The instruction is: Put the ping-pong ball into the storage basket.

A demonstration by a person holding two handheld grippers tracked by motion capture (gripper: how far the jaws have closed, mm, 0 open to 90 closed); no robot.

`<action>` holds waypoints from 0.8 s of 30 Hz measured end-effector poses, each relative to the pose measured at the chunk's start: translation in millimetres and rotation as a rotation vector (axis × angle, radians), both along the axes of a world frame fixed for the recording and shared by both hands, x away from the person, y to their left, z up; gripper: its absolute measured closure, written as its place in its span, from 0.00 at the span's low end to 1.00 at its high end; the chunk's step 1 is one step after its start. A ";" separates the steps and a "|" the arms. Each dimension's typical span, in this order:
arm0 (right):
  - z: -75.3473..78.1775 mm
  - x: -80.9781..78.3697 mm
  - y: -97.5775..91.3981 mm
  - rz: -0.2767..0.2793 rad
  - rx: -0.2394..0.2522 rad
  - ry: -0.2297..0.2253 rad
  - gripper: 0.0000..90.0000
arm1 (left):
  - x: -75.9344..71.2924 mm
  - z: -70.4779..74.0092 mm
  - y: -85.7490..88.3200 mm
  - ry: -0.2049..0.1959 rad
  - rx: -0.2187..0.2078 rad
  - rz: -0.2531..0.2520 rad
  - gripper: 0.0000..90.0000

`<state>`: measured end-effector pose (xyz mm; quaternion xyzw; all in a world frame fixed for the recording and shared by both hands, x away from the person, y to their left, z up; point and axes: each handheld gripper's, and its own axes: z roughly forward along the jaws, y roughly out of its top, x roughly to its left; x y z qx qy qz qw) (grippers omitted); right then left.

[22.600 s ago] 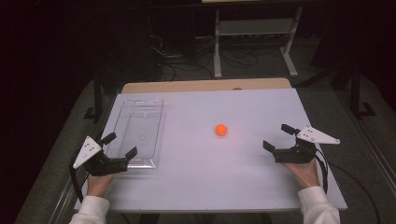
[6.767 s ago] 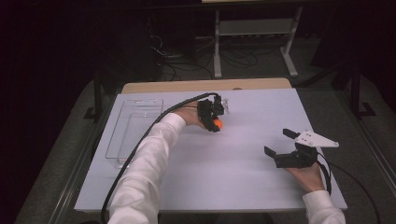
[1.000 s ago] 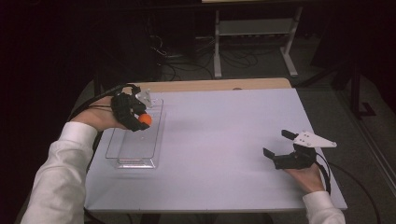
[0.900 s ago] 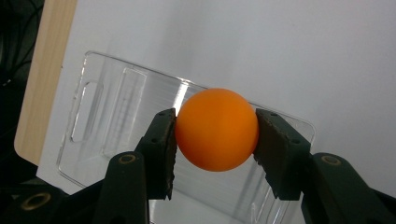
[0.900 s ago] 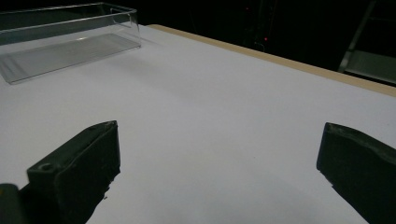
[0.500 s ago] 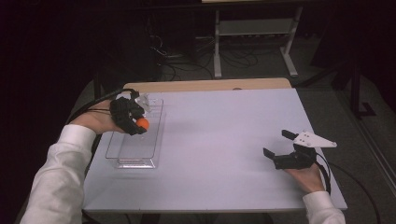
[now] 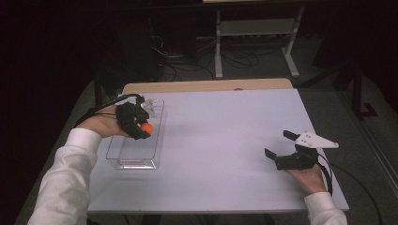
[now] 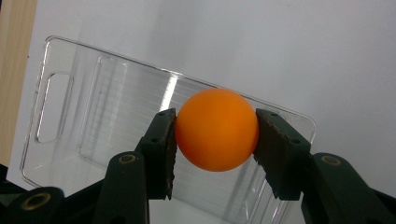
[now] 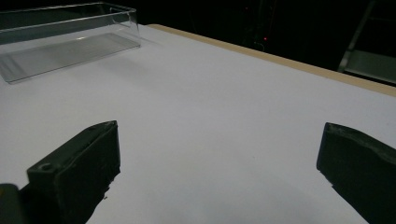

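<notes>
I have the orange ball (image 8: 217, 129) pinched in my left gripper (image 7: 137, 123) above the clear tray (image 7: 155, 140) at nine o'clock, my right gripper (image 7: 283, 149) idle with jaws spread, so next I lower and release.

I see the orange ball (image 8: 217, 129) off its old spot at the middle of the white table (image 7: 225, 136); it now sits clamped between the pads of the left gripper (image 7: 139, 125), above the clear plastic tray (image 7: 123, 161) at the table's left side. At the start that gripper lay empty at the near left edge, beside the tray. It then reached out to the ball at mid-table and carried it leftward. Over the last second I note only a slight drift of the left hand and ball above the tray's far half.
</notes>
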<state>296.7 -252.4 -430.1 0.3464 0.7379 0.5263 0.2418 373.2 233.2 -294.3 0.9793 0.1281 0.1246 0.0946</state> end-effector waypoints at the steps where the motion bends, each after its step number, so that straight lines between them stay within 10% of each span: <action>1: 0.0 0.0 0.0 0.000 0.000 0.000 0.00 | 0.4 -1.3 -0.3 0.001 0.006 -0.002 0.56; 24: -0.5 0.1 0.4 0.001 -0.007 0.000 0.00 | 2.9 -21.5 3.3 0.029 0.004 0.003 0.56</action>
